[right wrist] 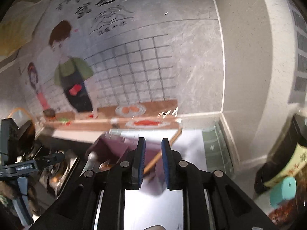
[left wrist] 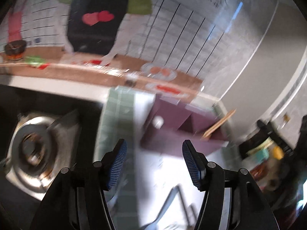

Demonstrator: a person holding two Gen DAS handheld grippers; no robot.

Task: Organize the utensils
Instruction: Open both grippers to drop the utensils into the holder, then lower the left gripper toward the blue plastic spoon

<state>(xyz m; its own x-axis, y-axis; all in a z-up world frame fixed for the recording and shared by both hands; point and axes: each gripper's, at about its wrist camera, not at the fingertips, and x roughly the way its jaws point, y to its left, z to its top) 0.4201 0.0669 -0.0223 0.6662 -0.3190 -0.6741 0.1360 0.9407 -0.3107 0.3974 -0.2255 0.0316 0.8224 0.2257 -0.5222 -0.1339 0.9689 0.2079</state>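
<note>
Left wrist view: one left gripper [left wrist: 154,160] hung above the white worktop [left wrist: 165,164], its two blue-padded jaws wide apart and holding nothing. One purple divided organizer box [left wrist: 172,132] stood ahead of it on the worktop, showing at least two compartments. One wooden utensil [left wrist: 219,124], apparently a pair of chopsticks, leaned out of the right-hand compartment; one pale rounded object [left wrist: 158,122], too blurred to name, showed at the left-hand one. One metal utensil [left wrist: 172,201] lay on the worktop below and between the jaws, its type unclear through motion blur. One gas burner [left wrist: 36,149] sat at the left on a black hob. Several jars [left wrist: 262,153] stood at the right edge; their number could not be counted.

Right wrist view: one right gripper [right wrist: 153,162] had its two jaws close together with a narrow gap between them; the wooden utensil [right wrist: 163,149] passed behind that gap, and whether the jaws clamped it could not be told. The purple box [right wrist: 113,149] lay just beyond the jaws, with a silver-handled utensil [right wrist: 90,162] projecting from its left side. One dark bottle with a yellow label [right wrist: 284,163] and one teal cap [right wrist: 283,191] appeared at the right. One wall mural [right wrist: 73,80] behind the worktop depicted two figures.
</note>
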